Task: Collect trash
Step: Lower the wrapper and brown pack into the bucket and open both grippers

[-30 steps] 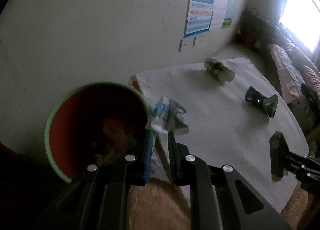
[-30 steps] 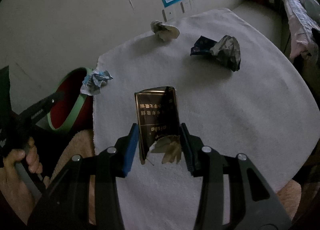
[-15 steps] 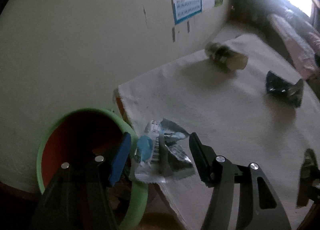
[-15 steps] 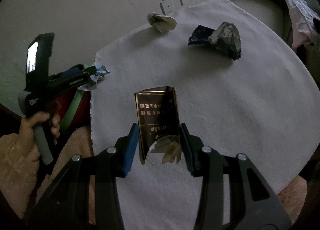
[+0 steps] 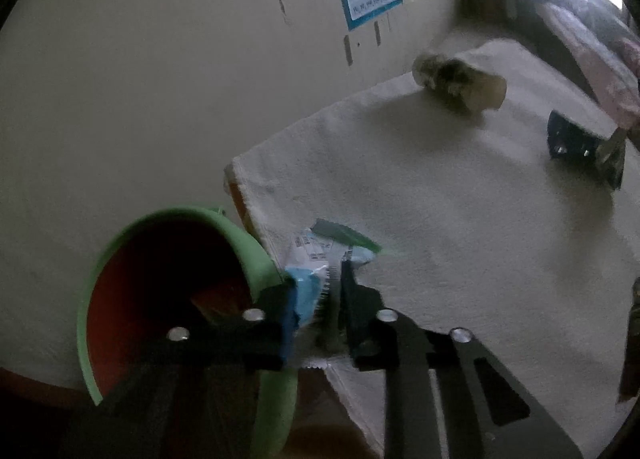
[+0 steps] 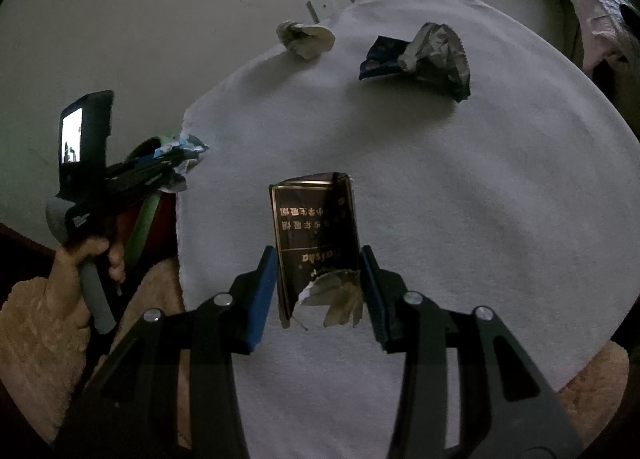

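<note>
Two tongs hold trash: the left tongs (image 5: 316, 299), spread a moment ago, are closing on the blue wrapper (image 5: 316, 267) again beside the green bin (image 5: 256, 255); the right tongs (image 6: 320, 283) keep pinching the dark carton (image 6: 316, 227).

blue-white wrapper (image 5: 316, 259): crumpled, at the cloth's bin-side edge
dark box (image 6: 316, 235): torn, upright
foil bag (image 6: 420, 55): crumpled, far side
paper wad (image 6: 306, 37): far edge

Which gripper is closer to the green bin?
Left. The left gripper is right at the green bin's rim, jaws closing on a blue wrapper. The right gripper holds a dark box farther away, over the cloth.
</note>
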`<action>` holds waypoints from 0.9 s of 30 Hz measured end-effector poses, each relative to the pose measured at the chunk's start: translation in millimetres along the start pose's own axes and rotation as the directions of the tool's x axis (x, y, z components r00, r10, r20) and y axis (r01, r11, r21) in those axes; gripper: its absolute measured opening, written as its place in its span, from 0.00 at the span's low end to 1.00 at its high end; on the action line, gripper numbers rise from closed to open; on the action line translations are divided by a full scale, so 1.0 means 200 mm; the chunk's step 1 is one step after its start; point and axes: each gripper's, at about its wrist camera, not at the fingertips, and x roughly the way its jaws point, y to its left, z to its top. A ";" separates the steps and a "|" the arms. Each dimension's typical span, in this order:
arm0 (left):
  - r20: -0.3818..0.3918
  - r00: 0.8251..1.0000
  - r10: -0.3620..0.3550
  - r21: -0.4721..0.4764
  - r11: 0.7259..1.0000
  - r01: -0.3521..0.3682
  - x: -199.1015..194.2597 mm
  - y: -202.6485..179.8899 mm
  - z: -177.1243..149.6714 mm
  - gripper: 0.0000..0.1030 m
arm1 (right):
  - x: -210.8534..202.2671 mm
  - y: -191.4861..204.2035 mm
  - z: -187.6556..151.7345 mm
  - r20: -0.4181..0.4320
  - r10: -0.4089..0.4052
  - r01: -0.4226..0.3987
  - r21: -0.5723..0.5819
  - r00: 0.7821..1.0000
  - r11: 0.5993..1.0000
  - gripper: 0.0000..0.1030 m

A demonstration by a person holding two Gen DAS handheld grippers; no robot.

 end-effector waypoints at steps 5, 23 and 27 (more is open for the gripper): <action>0.104 0.994 -0.012 -0.063 0.998 0.019 -0.21 0.09 0.00 0.14 | -0.03 0.02 0.02 0.012 -0.013 0.013 -0.015 1.000 1.000 0.40; 0.211 0.976 0.044 -0.258 0.966 0.012 -0.61 0.53 -0.21 0.14 | 0.07 0.79 0.27 0.023 0.119 -0.109 -0.271 0.993 0.957 0.40; 0.187 0.980 0.067 -0.296 0.955 -0.009 -0.55 0.64 -0.25 0.14 | 0.15 0.99 0.29 -0.013 0.143 -0.139 -0.330 0.990 0.934 0.40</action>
